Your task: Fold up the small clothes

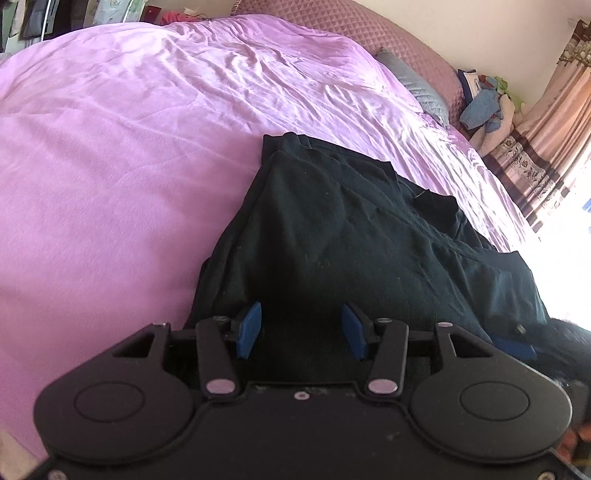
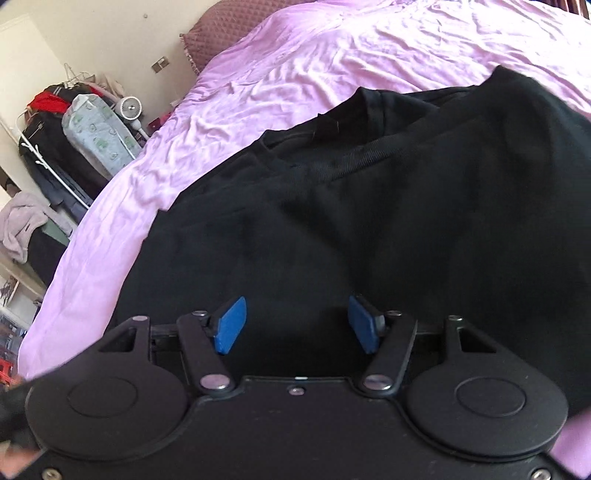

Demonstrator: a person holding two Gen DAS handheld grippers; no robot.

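Observation:
A black T-shirt (image 1: 351,236) lies partly folded on the pink bedsheet (image 1: 129,166). My left gripper (image 1: 301,328) is open just above its near edge, blue pads apart, holding nothing. In the right wrist view the same shirt (image 2: 388,221) fills the middle, its neckline (image 2: 354,122) toward the far side. My right gripper (image 2: 297,325) is open over the shirt's near part, empty. The right gripper's blue pad also shows at the left wrist view's lower right (image 1: 513,345), by the shirt's edge.
A grey pillow (image 1: 417,86) and a quilted headboard (image 1: 369,29) lie at the far right of the bed. A pile of blue and white cloth (image 1: 487,107) sits by the curtain (image 1: 546,147). A clothes rack (image 2: 62,147) and a small fan (image 2: 129,109) stand beside the bed.

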